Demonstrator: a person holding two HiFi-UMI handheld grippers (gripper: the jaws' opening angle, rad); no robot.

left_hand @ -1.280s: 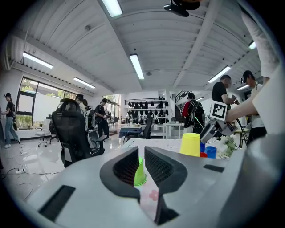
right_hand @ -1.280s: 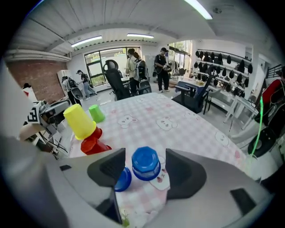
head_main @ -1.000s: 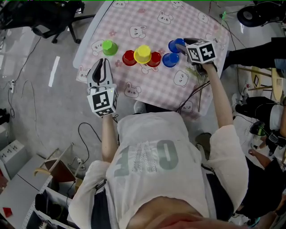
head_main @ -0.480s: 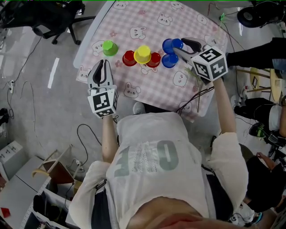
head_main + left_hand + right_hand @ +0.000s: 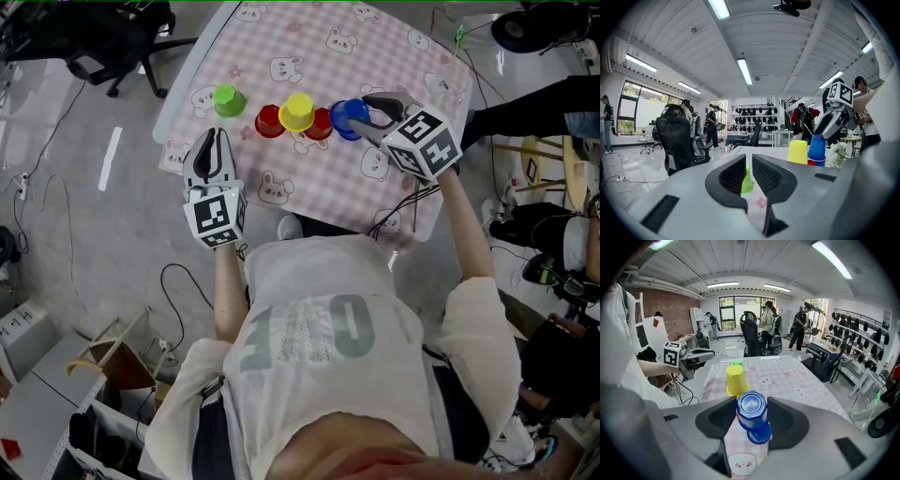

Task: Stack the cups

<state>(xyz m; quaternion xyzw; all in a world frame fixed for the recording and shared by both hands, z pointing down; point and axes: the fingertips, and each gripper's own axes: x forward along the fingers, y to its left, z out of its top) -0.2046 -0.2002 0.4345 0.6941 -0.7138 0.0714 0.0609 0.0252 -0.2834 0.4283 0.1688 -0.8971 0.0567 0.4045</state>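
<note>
Two forearms are reaching out from a white shirt (image 5: 309,328) whose big grey letters are showing upside down, not surely readable. The left gripper (image 5: 217,133) is hovering nearly level by the table's (image 5: 309,192) near left corner, jaws a narrow slit apart and empty, while the right gripper (image 5: 358,114) is angling down farther in, clenched on an upturned blue cup (image 5: 345,112). That cup is hanging right over a second blue cup (image 5: 759,433), contact unclear, beside two red cups (image 5: 269,122), a yellow cup (image 5: 298,111) and, toward the left edge, a green cup (image 5: 226,98); its base print is too small to read.
</note>
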